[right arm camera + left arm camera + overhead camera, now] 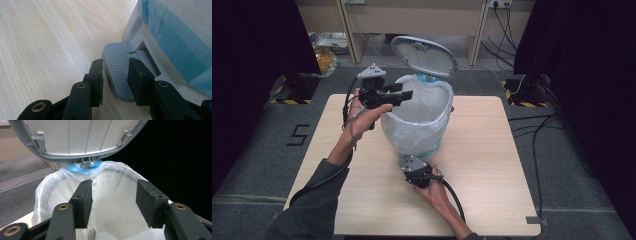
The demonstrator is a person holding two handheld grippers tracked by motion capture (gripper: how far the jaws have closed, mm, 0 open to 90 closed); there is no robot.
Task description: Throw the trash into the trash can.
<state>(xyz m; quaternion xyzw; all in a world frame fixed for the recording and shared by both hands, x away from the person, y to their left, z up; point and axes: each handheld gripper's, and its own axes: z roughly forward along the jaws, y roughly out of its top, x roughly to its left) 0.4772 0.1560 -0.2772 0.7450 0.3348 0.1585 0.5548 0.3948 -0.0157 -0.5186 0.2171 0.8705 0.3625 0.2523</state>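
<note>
High view: lined pedal bin (422,117) mid-table (492,165), lid (424,54) up at 12. Left gripper (404,95) at rim's 10 o'clock. Left gripper view: jaws spread, empty. Right gripper view: right gripper (115,80) half-spread, straddling pedal (117,70).

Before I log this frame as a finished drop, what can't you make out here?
- Bin's bottom: high view, white bag folds hide it.
- Metal object: left gripper view, bottom edge cuts it off.
- Pedal contact: right gripper view, right tool jaws straddle it; pressing unclear.
</note>
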